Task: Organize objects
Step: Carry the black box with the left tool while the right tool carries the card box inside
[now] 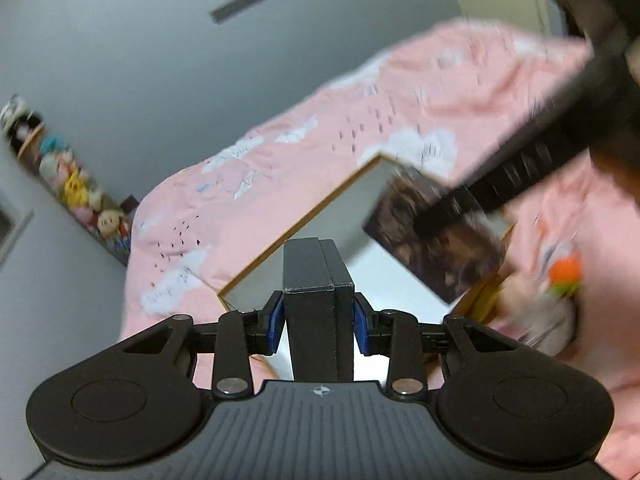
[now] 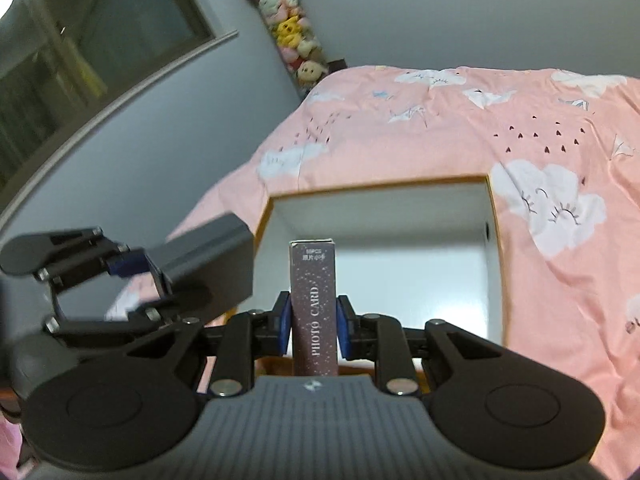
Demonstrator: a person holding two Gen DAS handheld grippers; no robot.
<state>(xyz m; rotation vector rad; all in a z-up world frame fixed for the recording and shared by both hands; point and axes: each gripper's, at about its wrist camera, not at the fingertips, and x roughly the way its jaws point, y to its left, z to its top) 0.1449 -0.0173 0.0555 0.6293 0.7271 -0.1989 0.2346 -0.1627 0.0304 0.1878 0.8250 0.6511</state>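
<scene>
Pink bedspread (image 2: 420,128) backdrop; white tray (image 2: 384,216) ahead, seemingly empty. Left tongs (image 1: 319,316) pinching black box (image 1: 318,300); right tongs (image 2: 313,328) pinching card box (image 2: 313,300). Both boxes unplaced; placement remaining.

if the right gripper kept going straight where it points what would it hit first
Most likely the inside of the open white box on the pink bedspread. The photo card box it holds would probably arrive first, though depth is unclear.

A bed under a pink cotton cover printed with white clouds (image 2: 460,128) stands against plain grey walls (image 2: 460,12), beside a grey-framed glass window (image 2: 100,40) and a narrow ledge of colourful plush toys (image 2: 290,36) (blurred).
</scene>
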